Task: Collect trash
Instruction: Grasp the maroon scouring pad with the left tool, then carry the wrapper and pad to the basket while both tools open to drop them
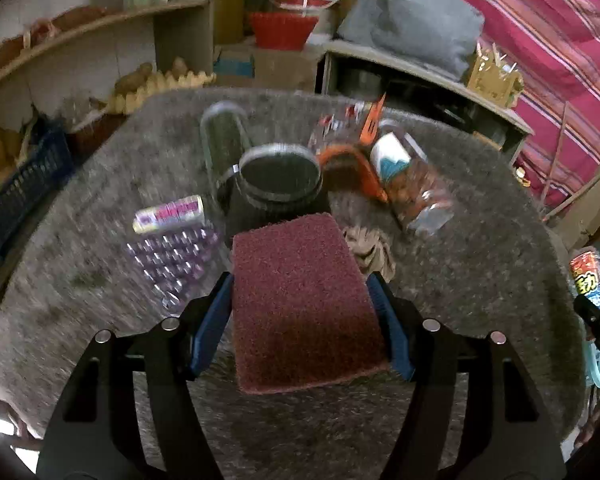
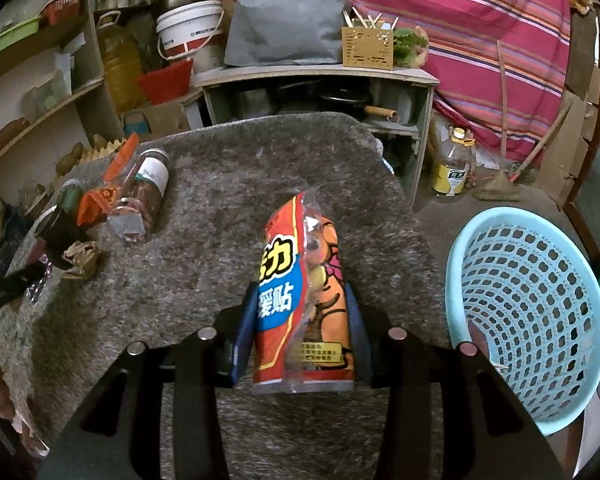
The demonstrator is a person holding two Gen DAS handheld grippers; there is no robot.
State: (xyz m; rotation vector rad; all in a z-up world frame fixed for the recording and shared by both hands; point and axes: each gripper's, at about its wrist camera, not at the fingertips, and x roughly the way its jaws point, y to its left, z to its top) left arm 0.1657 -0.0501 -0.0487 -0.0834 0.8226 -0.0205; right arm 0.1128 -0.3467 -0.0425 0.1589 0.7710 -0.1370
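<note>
A maroon scouring pad (image 1: 300, 300) was pinched by the left gripper (image 1: 302, 322) and a torn snack wrapper (image 2: 304, 304) by the right gripper (image 2: 302, 330), presumably for dropping into the blue basket (image 2: 536, 320) at 3 o'clock.

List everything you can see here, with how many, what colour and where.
scouring pad: one, maroon, held between the left tongs
snack wrapper: one, red and blue, held between the right tongs
basket: one, light blue, perforated, right of the table
table cover: one, grey, fuzzy
dark jar: one, black, mid-table
clear bottle: one, lying on its side, white-and-blue label
blister pack: one, purple, left of the pad
crumpled paper: one, tan, beside the pad
bucket: one, white, on the back shelf
left tongs: blue pads
right tongs: blue pads
</note>
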